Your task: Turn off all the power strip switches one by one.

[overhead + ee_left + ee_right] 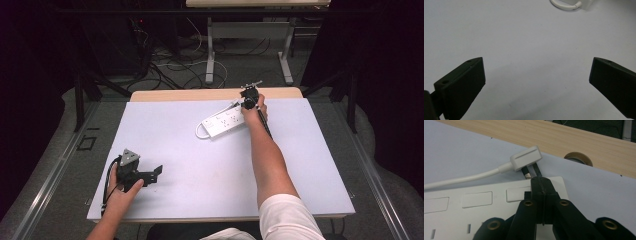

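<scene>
A white power strip (pixel 222 121) lies slantwise at the far middle of the white table mat (pixel 175 130). Its white plug (pixel 526 158) rests on the mat by the strip's end (pixel 474 202), prongs bare, with its white cord (pixel 461 178) running off to the left. My right gripper (pixel 246 102) is over that end of the strip. In the right gripper view, the right gripper (pixel 541 181) has its jaws shut together, tips right beside the plug's prongs. My left gripper (pixel 158 171) rests at the front left, open. In its own view, my left gripper (pixel 537 72) is over bare mat, with the cord's loop (pixel 564 5) far ahead.
A strip of bare wooden tabletop (pixel 215 94) runs along the far edge, with a round cable hole (pixel 577 158) in it. Beyond the table stand another table's legs (pixel 210 55) and loose cables on the floor (pixel 165 70).
</scene>
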### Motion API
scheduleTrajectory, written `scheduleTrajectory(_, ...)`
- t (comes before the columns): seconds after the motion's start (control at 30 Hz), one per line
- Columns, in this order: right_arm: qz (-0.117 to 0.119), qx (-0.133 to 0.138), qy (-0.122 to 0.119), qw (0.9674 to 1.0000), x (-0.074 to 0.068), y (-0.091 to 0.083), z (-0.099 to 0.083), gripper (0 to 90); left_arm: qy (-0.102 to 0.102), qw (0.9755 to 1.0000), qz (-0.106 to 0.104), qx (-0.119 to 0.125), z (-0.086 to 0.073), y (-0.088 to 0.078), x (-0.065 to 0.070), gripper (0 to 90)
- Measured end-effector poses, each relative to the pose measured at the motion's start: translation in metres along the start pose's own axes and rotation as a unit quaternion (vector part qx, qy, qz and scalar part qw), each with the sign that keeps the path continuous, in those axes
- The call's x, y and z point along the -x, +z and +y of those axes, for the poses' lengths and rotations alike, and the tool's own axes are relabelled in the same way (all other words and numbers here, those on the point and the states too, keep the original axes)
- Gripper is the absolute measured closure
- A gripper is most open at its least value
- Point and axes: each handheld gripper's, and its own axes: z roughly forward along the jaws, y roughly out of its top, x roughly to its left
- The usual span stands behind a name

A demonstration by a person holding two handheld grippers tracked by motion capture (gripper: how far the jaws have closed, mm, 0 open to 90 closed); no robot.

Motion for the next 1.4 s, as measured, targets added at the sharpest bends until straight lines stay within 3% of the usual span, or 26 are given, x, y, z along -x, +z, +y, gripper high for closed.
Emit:
scheduleTrajectory(0.07,-0.003,-0.003,-0.005,1.0000,0.000,0.000,0.000,90.0,0.007,1.0000,-0.002,-0.003,0.000,0.000,0.000,0.2)
scheduleTrajectory(0.3,-0.002,-0.004,-0.005,1.0000,0.001,0.000,0.000,90.0,0.000,1.0000,-0.002,0.002,0.000,0.002,0.000,0.2)
scheduleTrajectory(0.5,-0.001,-0.006,-0.010,0.9999,0.001,-0.001,0.001,90.0,0.005,1.0000,-0.001,-0.001,0.001,0.002,0.000,0.2)
scheduleTrajectory(0.73,-0.001,-0.014,-0.005,0.9999,0.001,-0.007,0.002,86.2,0.003,1.0000,-0.004,-0.002,0.000,0.001,0.001,0.3)
scheduleTrajectory(0.8,-0.001,-0.010,-0.014,0.9999,0.001,-0.009,0.003,84.8,0.002,1.0000,-0.002,-0.002,0.000,0.000,0.000,0.3)
scheduleTrajectory(1.0,0.012,-0.007,-0.022,0.9997,-0.009,-0.020,0.005,75.7,0.006,1.0000,0.000,0.000,0.000,0.001,0.002,0.2)
scheduleTrajectory(1.07,0.023,-0.008,-0.038,0.9990,-0.013,-0.022,0.005,71.9,0.003,1.0000,0.000,-0.001,0.000,0.001,0.003,0.2)
scheduleTrajectory(1.13,0.027,-0.018,-0.046,0.9984,-0.017,-0.025,0.004,64.6,0.010,0.9999,0.003,-0.001,0.001,0.001,0.002,0.2)
scheduleTrajectory(1.2,0.036,-0.027,-0.041,0.9981,-0.022,-0.027,0.003,57.7,0.004,1.0000,0.002,0.000,0.001,0.001,0.003,0.2)
scheduleTrajectory(1.3,0.044,-0.020,-0.051,0.9976,-0.026,-0.033,0.000,47.6,0.005,1.0000,0.003,0.006,0.001,0.003,0.004,0.2)
scheduleTrajectory(1.4,0.049,-0.017,-0.055,0.9971,-0.029,-0.040,-0.004,44.2,0.010,0.9999,0.006,0.004,0.002,0.003,0.004,0.2)
